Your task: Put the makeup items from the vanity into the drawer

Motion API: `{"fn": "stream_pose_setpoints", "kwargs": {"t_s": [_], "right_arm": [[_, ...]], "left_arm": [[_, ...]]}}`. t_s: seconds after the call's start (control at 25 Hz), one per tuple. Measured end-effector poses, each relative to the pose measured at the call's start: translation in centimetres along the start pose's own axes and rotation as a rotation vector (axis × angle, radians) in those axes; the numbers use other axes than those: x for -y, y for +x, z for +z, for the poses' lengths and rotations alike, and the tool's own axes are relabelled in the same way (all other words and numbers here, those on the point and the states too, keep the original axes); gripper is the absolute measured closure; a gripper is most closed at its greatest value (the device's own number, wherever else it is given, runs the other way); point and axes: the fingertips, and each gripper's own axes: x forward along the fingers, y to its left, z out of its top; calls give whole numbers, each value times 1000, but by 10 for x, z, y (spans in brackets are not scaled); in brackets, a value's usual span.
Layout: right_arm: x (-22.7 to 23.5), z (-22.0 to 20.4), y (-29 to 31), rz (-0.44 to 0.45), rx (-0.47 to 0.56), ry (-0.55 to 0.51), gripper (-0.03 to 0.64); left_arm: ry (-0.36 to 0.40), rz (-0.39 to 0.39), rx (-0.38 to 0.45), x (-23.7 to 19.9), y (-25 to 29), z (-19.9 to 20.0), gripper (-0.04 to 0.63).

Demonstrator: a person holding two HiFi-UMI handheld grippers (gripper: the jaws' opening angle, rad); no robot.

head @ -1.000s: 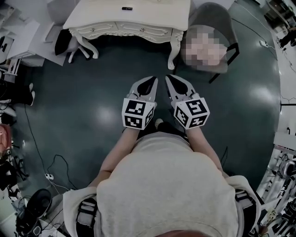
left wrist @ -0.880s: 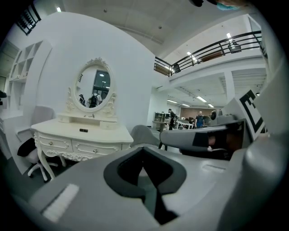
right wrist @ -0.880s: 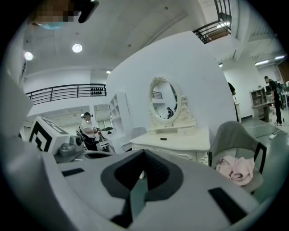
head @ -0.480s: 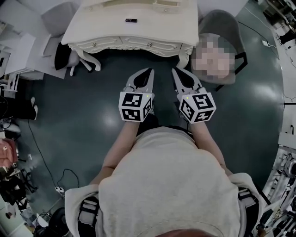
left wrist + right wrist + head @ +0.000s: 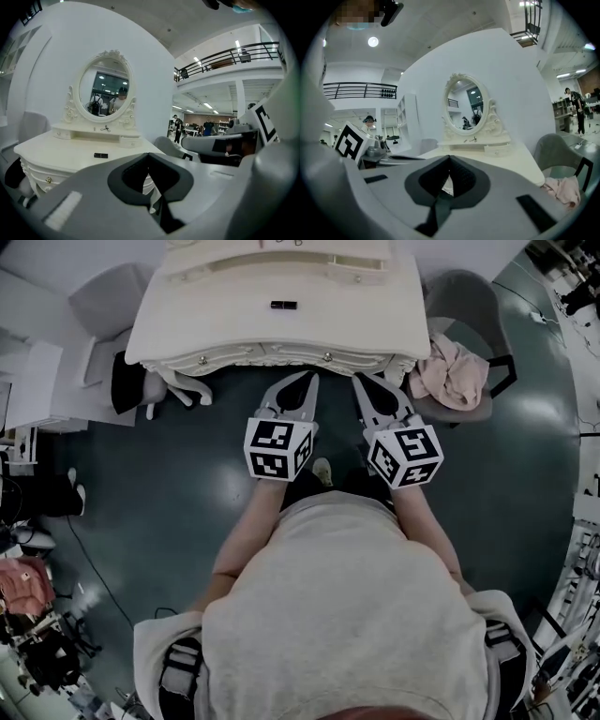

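Closest in is the person's light top, with both arms held out ahead. The left gripper is clamped fully closed with nothing in it. Its own view has the two jaws meeting at the tips, and only furniture shows past them. The right gripper is the same deal, jaws pressed together and empty. The two sit side by side with a small gap between them, over the dark floor and aimed at the vanity. From the head view their tips are just short of its front edge.

Next out is the vanity's row of front drawers. They all look closed, with little knobs showing. On the white top, roughly in the middle and well beyond both grippers, there's a small black makeup item, a short dark bar lying flat on its own. Further back is a raised shelf with a small scissor-shaped tool on it, too tiny to say exactly what it is. Behind that stands the oval mirror in its carved white frame.

Off to the right of the vanity is a grey chair with a pink cloth bunched on the seat.
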Motion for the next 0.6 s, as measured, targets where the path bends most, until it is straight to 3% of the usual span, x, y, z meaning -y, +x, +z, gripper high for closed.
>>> {"fn": "stream_pose_setpoints", "kwargs": {"t_s": [0.32, 0.6], "right_arm": [[20, 3, 37, -42, -43, -17, 609], [54, 7, 72, -36, -51, -16, 609]], "left_arm": [[-75, -43, -46, -30, 28, -10, 586], [-45, -18, -40, -60, 66, 5, 586]]}}
